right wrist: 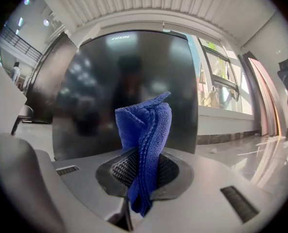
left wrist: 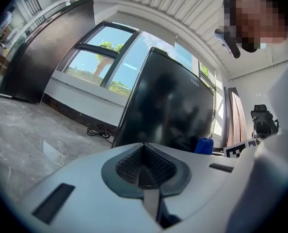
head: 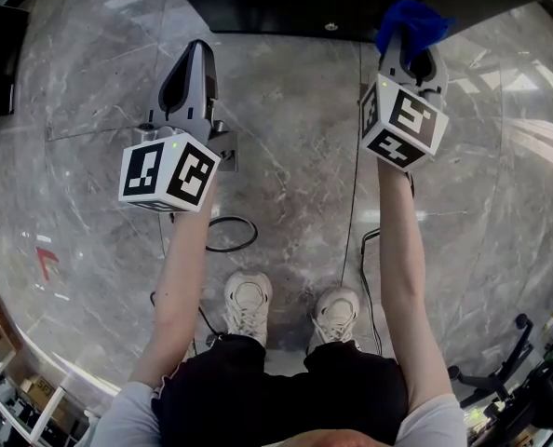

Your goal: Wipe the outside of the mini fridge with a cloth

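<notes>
The black mini fridge (right wrist: 129,91) stands upright just ahead of my right gripper (right wrist: 141,171), its glossy door facing me. That gripper is shut on a folded blue cloth (right wrist: 146,130) that sticks up past the jaws, close to the door but apart from it. In the head view the blue cloth (head: 411,21) shows at the tip of my right gripper (head: 409,49), near the fridge's top edge (head: 351,7). My left gripper (left wrist: 144,166) is shut with nothing in it, held left of the fridge (left wrist: 168,106); in the head view this gripper (head: 191,73) hangs over the floor.
A grey marble floor (head: 286,138) spreads below, with black cables (head: 230,236) near the person's white shoes (head: 249,305). A tall black cabinet (left wrist: 47,47) stands at the left by the windows (left wrist: 100,57). Another cable (left wrist: 98,131) lies coiled by the wall. An office chair (left wrist: 264,120) is at the right.
</notes>
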The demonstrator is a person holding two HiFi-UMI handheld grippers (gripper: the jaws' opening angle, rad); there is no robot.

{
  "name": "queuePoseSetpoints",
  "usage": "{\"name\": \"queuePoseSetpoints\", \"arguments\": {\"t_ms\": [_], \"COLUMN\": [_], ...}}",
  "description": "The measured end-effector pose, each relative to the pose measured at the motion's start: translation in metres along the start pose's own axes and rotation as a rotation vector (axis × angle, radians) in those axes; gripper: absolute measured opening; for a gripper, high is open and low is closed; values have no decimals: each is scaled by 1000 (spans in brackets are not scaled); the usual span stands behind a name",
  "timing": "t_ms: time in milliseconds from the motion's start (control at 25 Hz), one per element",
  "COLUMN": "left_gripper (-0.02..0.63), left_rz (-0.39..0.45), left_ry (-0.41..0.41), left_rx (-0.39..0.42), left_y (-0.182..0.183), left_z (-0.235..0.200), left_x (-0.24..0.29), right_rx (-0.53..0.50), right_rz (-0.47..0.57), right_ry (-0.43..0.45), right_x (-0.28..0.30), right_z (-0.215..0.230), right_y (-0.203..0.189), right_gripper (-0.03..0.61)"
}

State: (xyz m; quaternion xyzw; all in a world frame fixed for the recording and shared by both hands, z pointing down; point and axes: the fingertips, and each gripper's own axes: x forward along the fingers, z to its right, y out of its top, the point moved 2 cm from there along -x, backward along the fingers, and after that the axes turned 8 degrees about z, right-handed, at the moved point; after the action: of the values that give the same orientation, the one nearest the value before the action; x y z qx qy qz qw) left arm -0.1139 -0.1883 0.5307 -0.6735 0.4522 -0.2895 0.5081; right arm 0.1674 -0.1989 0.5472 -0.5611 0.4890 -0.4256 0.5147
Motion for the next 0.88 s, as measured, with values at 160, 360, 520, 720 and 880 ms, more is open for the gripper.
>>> {"name": "queuePoseSetpoints", "arguments": {"t_ms": [160,360,520,720,880], "left_gripper": [5,5,5,5,5], "left_rz": [-7,-15,-20,-19,-20], "left_ry": [-17,-32,-31,-11,-15], "left_rx": [3,0,2,0,0], "left_y": [-3,-7,-9,-8,-9], "left_z": [7,14,14,5,6], "left_x": [3,6,6,3,4], "right_rx": [30,36,84,97,96], "right_rz": [-25,-36,-53,-73,-69], "right_ry": [-137,-227,-291,-345,-379], "right_x": [2,5,6,5,3], "right_z": [44,72,92,109,120], "right_y": [-4,-8,-12,-16,-16], "right_gripper": [72,72,72,72,72]}}
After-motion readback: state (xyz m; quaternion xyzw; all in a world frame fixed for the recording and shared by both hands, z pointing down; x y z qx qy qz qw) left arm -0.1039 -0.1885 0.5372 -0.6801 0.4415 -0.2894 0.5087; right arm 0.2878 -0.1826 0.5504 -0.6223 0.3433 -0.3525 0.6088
